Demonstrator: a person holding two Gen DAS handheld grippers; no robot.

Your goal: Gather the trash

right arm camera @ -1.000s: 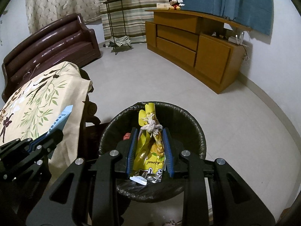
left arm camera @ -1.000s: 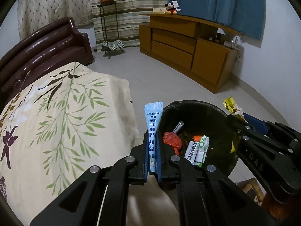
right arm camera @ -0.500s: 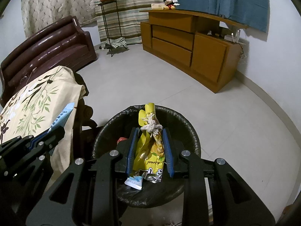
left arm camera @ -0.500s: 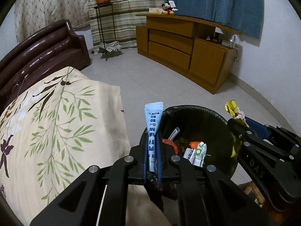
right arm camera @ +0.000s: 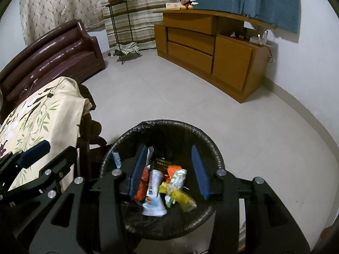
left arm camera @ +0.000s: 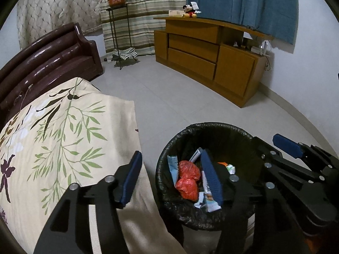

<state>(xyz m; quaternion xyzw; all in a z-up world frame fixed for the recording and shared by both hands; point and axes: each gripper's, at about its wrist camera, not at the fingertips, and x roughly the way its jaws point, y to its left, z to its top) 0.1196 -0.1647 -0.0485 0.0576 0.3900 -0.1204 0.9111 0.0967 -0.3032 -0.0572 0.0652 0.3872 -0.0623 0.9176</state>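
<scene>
We saw both views dim and evenly lit from overhead, with a bluish cast. Glare streaked the sofa [left arm camera: 53,57]. The cabinet [right arm camera: 211,48] threw a soft shadow on the wall. Fisheye bending curved the floor [right arm camera: 190,97] edges, and black vignette filled the corners. The bin [right arm camera: 135,135] interior stayed murky; focus held sharp throughout.

I see a black-lined bin [right arm camera: 214,148] holding a red bag [left arm camera: 187,180], a yellow wrapper [right arm camera: 180,196] and a white-green packet [right arm camera: 178,177]. My cream bedcover [left arm camera: 63,137] carries green leaf sprigs; the cabinet [left arm camera: 211,57] is honey-brown.
</scene>
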